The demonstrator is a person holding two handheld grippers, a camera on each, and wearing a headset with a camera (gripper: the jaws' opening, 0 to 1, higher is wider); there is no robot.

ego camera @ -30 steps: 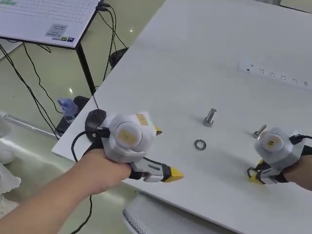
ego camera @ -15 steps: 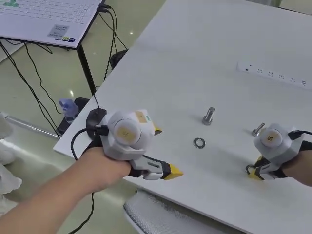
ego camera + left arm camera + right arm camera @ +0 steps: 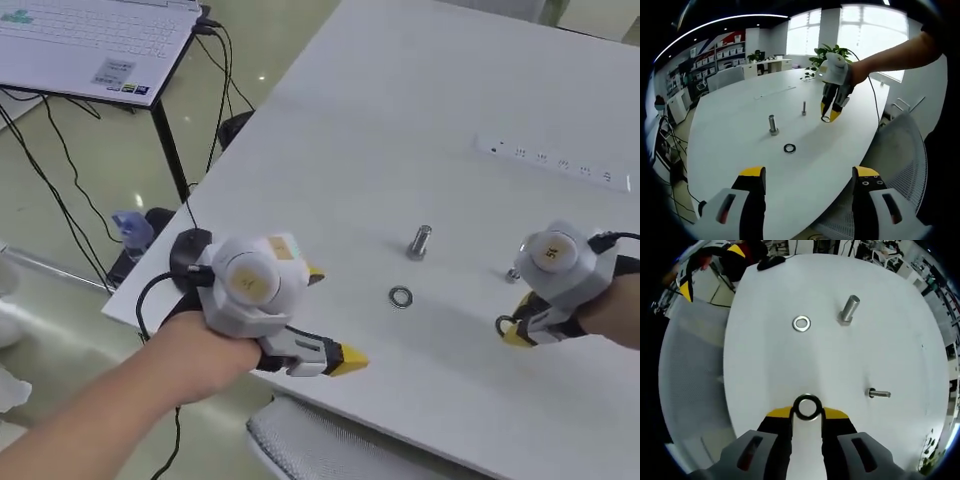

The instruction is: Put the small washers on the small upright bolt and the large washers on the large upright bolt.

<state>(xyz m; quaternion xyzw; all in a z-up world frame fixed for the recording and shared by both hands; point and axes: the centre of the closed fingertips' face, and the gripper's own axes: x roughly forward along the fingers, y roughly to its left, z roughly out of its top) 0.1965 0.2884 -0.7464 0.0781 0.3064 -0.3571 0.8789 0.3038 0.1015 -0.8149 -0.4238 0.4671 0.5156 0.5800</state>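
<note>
In the head view, the left gripper (image 3: 333, 315) hung over the near edge of the white table (image 3: 400, 120), its jaws spread wide and empty. The right gripper (image 3: 515, 332) hovered just beside the small bolt (image 3: 513, 272) with the held washer (image 3: 499, 325) at its tips. The large bolt (image 3: 420, 241) stood upright near the loose washer (image 3: 401, 297), not touching it.

In the left gripper view, the right gripper (image 3: 831, 114) pinched the held washer (image 3: 825, 119) above the table, near the small bolt (image 3: 803, 108).

In the right gripper view, the jaws were closed on the held washer (image 3: 807, 396). The small bolt (image 3: 878, 393) stood ahead, with the large bolt (image 3: 849, 309) and the loose washer (image 3: 801, 323) farther off.
</note>
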